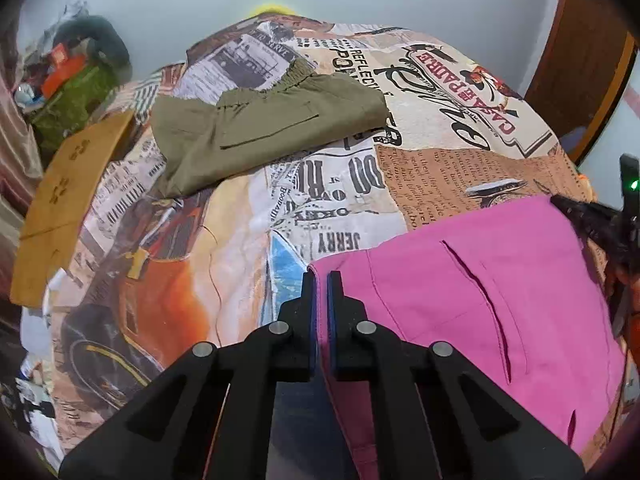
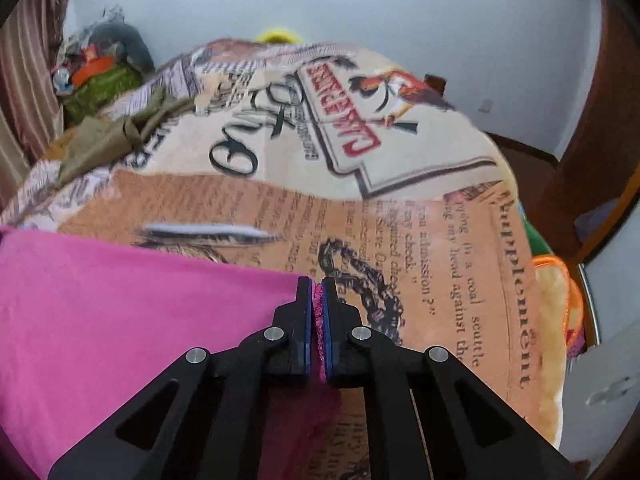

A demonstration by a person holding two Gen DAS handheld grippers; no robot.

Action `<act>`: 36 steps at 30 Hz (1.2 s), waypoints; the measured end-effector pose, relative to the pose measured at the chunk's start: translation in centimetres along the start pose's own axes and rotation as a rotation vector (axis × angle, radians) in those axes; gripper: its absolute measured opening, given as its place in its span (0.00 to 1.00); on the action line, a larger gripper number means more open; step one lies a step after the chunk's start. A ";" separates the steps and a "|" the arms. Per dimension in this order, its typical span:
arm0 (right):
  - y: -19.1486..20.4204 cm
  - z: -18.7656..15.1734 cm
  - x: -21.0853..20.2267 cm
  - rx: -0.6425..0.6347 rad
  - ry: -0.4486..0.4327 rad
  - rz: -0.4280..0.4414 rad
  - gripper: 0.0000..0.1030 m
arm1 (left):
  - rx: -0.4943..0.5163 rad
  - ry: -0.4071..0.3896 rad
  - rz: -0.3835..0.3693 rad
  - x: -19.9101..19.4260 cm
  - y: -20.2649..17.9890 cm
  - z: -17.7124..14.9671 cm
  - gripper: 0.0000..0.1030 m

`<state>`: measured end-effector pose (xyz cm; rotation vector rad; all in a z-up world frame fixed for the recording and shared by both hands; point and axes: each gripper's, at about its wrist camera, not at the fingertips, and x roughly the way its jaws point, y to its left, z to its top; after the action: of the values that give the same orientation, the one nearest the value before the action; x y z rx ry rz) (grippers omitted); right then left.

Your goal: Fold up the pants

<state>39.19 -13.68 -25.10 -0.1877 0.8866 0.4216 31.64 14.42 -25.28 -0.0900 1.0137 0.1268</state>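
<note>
The bed (image 1: 224,240), covered in a newspaper-print blanket, carries everything here. The pink pants (image 1: 480,280) lie at its near side, stretched between the two tools, with a pocket slit facing up. An olive pair (image 1: 256,128), which looks already folded, rests farther back and well apart. The left hand-held gripper (image 1: 322,280) is pressed together on the pink cloth at its left edge; the right hand-held gripper (image 2: 317,288) pinches the right edge, a strip of fabric visible between its pads. The step in hand seems to be carrying a fold across. To do it well, both edges should travel together at the same height, keeping the cloth taut so no wrinkle gets trapped, then land squarely on the matching edge before either grip lets go, and clear of the olive pair
</note>
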 end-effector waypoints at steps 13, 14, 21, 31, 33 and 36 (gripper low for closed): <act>-0.6 0.5 -2.3 0.065 0.067 0.017 0.39 | 0.069 0.013 0.052 -1.0 -0.7 0.3 0.08; -0.4 0.7 -3.2 0.070 0.044 0.028 0.43 | 0.063 0.002 0.046 -1.6 -0.7 0.5 0.09; 2.8 1.8 -8.2 0.061 -0.062 0.127 0.61 | 0.010 -0.009 -0.083 -3.4 -2.0 2.1 0.10; 7.9 -0.5 -3.3 -0.031 0.154 0.215 0.67 | 0.093 0.131 -0.066 1.5 -5.0 0.4 0.11; 8.7 -2.0 -2.5 -0.077 0.219 0.225 0.67 | 0.116 0.121 -0.054 1.2 -5.1 0.0 0.14; 9.1 -3.4 -3.8 -0.145 0.189 0.206 0.67 | 0.159 0.103 -0.015 0.7 -5.3 -0.6 0.31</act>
<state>30.77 -7.61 -24.14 -0.2735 1.0660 0.6686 32.29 9.15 -26.15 0.0409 1.1223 0.0277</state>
